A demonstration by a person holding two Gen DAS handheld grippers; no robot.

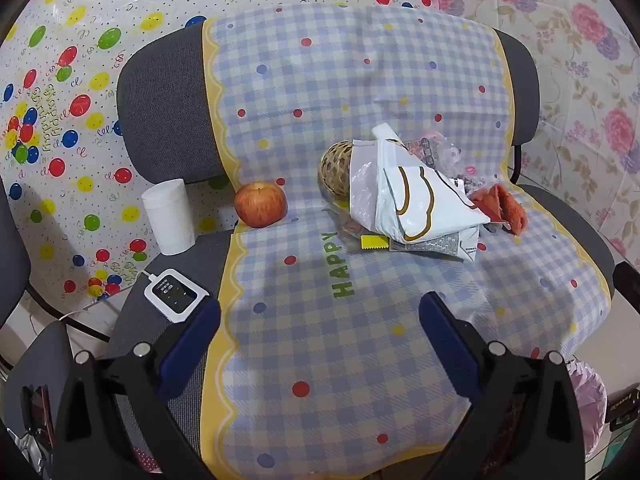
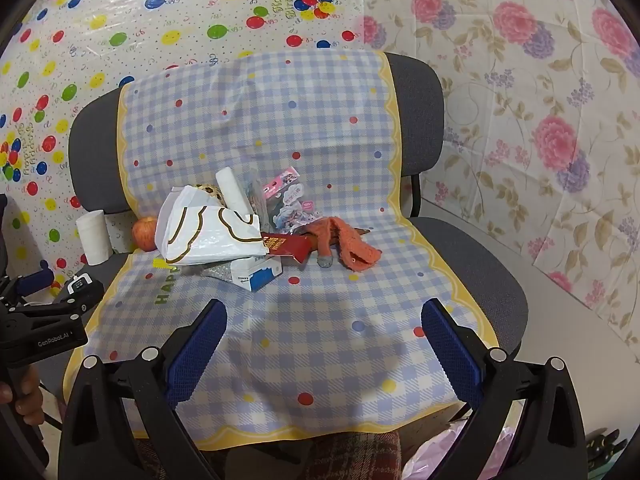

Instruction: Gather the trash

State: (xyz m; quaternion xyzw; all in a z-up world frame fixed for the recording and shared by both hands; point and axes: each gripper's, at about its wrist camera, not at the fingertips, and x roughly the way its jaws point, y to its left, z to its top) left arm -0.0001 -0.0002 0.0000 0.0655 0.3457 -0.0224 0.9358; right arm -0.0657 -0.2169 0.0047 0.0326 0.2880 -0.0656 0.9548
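A heap of trash lies mid-seat on the chair [image 2: 472,264], on the checked cloth [image 2: 320,320] draped over seat and back. Topmost in the heap is a white bag [image 2: 204,232] with brown outlines. Under its front edge sit a white-and-blue carton [image 2: 260,274], a silvery wrapper [image 2: 218,272] and a small yellow tab [image 1: 374,243]. A red packet [image 2: 286,246] pokes out to the bag's right, and pink printed wrappers [image 2: 290,200] stand behind it. Right of those lies an orange knitted cloth [image 2: 356,250], touching the heap.

A woven ball [image 1: 336,170] sits behind the bag, half hidden by it. Left of the bag, apart from it, is an apple [image 1: 260,204]; further left stands a white paper roll [image 1: 170,218] at the seat's edge. In front of the roll lies a white device [image 1: 174,294] with a dark screen and cable.

The left gripper [image 1: 320,344] and right gripper [image 2: 324,344] both hover over bare cloth in front of the heap, jaws spread wide with nothing between them. Nothing stands between them and the bag. A pink bag [image 1: 586,396] shows below the seat's right front.
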